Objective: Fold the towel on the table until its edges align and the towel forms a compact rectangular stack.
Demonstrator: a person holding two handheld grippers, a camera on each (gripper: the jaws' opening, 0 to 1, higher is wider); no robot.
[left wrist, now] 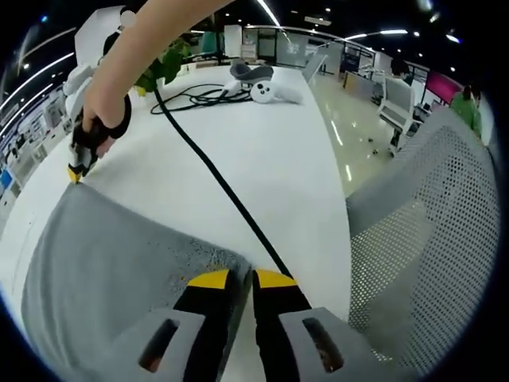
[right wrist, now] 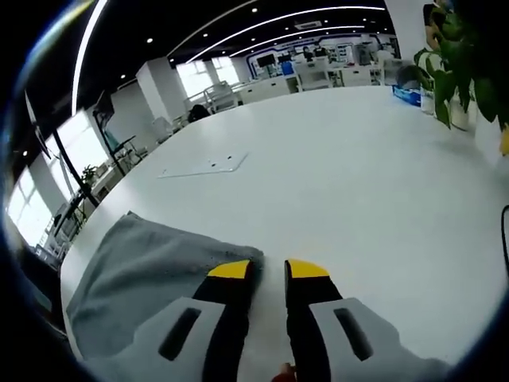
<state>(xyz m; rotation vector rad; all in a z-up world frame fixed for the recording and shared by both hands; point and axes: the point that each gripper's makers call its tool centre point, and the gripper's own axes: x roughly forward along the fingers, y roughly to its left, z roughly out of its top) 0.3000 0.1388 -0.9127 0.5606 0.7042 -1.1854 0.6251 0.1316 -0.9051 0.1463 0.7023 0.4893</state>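
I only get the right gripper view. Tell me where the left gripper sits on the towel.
Observer: The left gripper is at a corner of the towel, its jaws nearly together; I cannot tell whether they pinch the cloth.
Operator: Report anything near it.
Observer: A black cable runs across the table right up to that corner.
Operator: Say what lies past the table edge on that side.
Observer: A grey mesh chair stands close beside the edge.
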